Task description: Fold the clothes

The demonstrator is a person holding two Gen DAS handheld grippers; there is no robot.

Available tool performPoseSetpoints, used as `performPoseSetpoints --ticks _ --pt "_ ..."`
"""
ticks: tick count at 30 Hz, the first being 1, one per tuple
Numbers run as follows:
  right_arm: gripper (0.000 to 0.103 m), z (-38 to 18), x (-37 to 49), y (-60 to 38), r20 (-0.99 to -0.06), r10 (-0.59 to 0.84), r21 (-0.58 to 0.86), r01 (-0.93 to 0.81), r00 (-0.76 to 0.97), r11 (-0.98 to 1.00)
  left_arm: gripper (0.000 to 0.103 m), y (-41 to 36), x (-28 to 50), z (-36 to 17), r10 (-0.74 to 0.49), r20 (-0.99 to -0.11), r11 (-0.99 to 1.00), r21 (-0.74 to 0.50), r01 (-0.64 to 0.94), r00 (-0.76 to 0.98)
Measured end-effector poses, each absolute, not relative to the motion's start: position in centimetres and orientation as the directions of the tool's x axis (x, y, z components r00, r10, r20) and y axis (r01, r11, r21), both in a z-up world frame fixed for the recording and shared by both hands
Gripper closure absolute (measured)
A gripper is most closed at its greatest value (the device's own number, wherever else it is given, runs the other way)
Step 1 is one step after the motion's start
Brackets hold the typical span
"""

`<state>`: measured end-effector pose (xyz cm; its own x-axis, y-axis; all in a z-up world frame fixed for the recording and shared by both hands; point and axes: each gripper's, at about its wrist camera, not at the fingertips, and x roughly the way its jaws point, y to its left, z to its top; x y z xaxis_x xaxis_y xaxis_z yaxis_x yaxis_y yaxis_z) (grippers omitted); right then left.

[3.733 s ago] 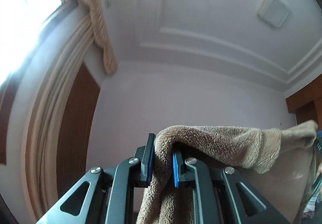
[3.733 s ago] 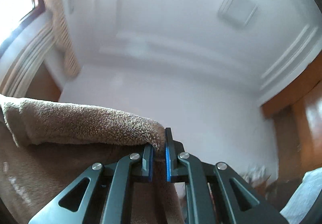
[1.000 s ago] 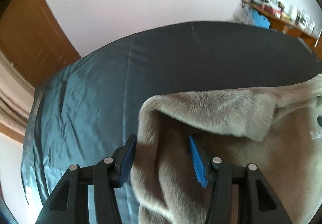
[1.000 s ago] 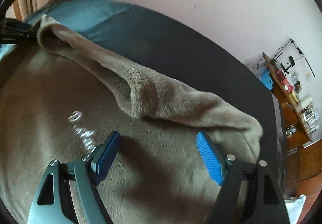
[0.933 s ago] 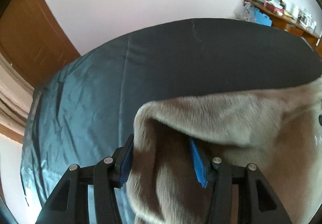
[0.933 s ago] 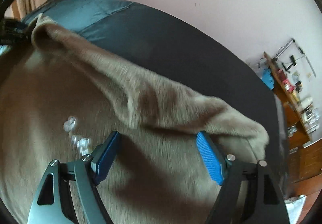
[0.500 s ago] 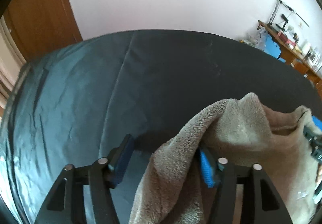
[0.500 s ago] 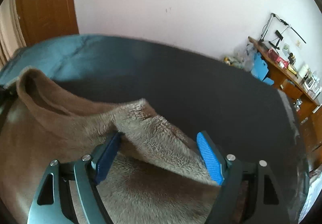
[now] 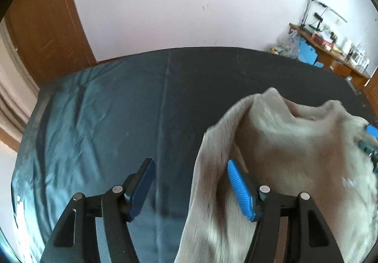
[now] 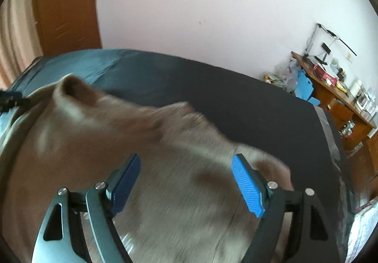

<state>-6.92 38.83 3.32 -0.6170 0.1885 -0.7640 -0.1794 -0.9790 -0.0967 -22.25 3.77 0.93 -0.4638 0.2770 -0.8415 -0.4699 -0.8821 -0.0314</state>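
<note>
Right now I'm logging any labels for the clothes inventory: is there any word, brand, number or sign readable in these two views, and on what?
None can be read.
Beige fleece garment: a small pale mark on its front, too blurred to read.
Wooden desk: boxes and bottles on it, too small to read.
Dark bed sheet, wall: no text.

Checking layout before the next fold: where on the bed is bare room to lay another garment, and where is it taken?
Free: the dark sheet from the beige fleece garment out to the bed's curtain-side edge, and the far strip between the garment and the wall. Crowded: the near side, where the garment lies under both open grippers, left and right.
</note>
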Motion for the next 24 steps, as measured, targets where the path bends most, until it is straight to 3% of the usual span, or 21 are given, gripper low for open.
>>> performPoseSetpoints --ticks 12,18,22,24 --pt "0.02 5.2 5.0 25.9 -0.727 0.033 -0.122 0.082 -0.685 -0.989 0.037 -6.8 -8.1 1.9 0.298 -0.817 -0.831 0.032 -0.555 -0.493" --pt "0.02 4.6 8.5 22.2 -0.718 0.023 -0.161 0.134 -0.696 -0.978 0.037 -13.1 -2.9 1.8 0.355 -0.807 -0.865 -0.092 -0.494 -0.472" --pt "0.019 2.5 8.2 21.6 -0.738 0.036 -0.168 0.132 -0.674 -0.977 0.034 -14.3 0.7 1.8 0.459 -0.797 -0.833 -0.233 -0.501 -0.393" --pt "0.019 1.3 7.5 21.8 -0.748 0.074 -0.184 0.099 -0.66 -0.978 0.034 -13.7 2.4 1.7 0.482 -0.792 -0.81 -0.24 -0.536 -0.373"
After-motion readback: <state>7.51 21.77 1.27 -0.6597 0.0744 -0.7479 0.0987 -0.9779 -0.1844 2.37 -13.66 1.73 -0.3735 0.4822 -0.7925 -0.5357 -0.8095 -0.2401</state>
